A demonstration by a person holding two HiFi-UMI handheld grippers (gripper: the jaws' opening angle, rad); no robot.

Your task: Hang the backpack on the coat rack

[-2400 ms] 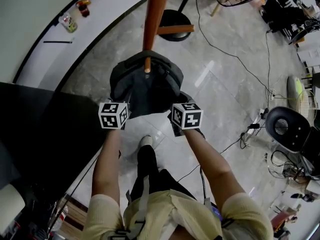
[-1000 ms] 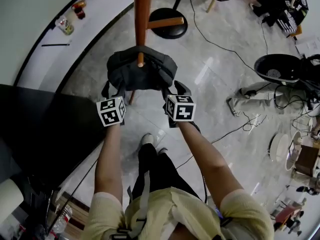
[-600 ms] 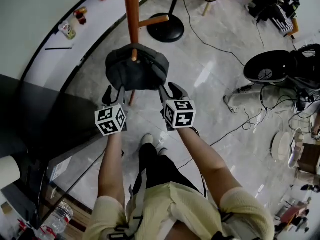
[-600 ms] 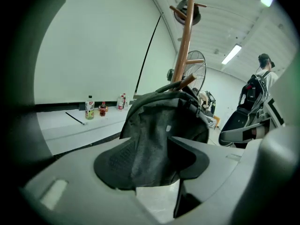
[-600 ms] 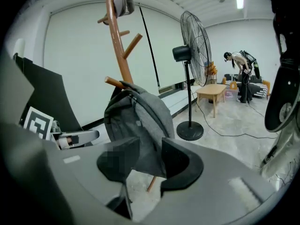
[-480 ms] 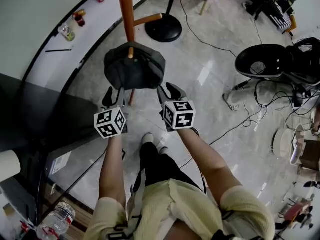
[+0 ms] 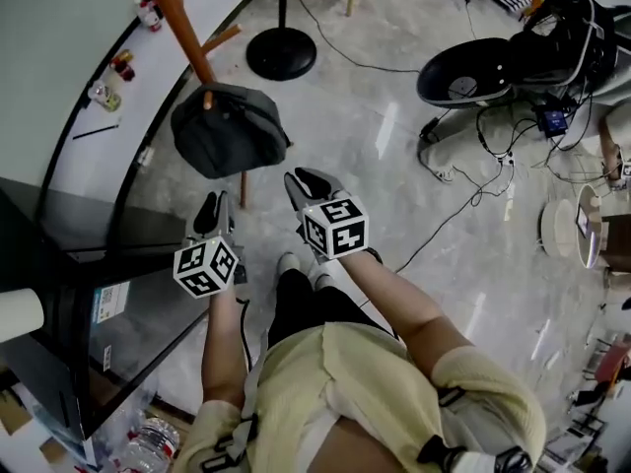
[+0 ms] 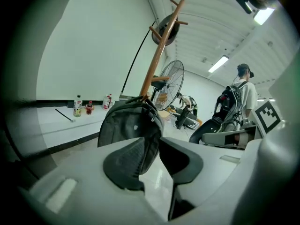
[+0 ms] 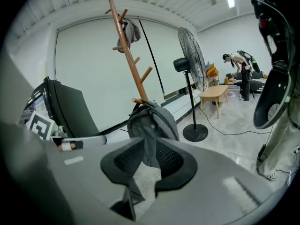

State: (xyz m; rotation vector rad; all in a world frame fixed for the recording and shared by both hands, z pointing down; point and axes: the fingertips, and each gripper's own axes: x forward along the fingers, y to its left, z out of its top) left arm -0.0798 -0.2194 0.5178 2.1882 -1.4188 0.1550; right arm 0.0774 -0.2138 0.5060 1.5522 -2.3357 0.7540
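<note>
1. Hanging from a low peg of the wooden rack (image 7: 177, 18), the backpack (image 7: 227, 131) sags grey and rounded below the peg's tip.
2. The left gripper (image 7: 209, 213) sits near the backpack without touching it. Its fingers (image 8: 124, 161) have just been closing and now stand a narrow gap apart, released, with nothing between them.
3. The right gripper (image 7: 308, 183) is also apart from the backpack, lower and to its right in the head view. Its fingers (image 9: 176, 161) have just been closing too, with a slim gap left and nothing grasped.
4. Both gripper views look past the fingers at the backpack on its peg.
5. A round fan base (image 7: 281, 52) rests on the floor (image 7: 394, 195) beyond the rack.
</note>
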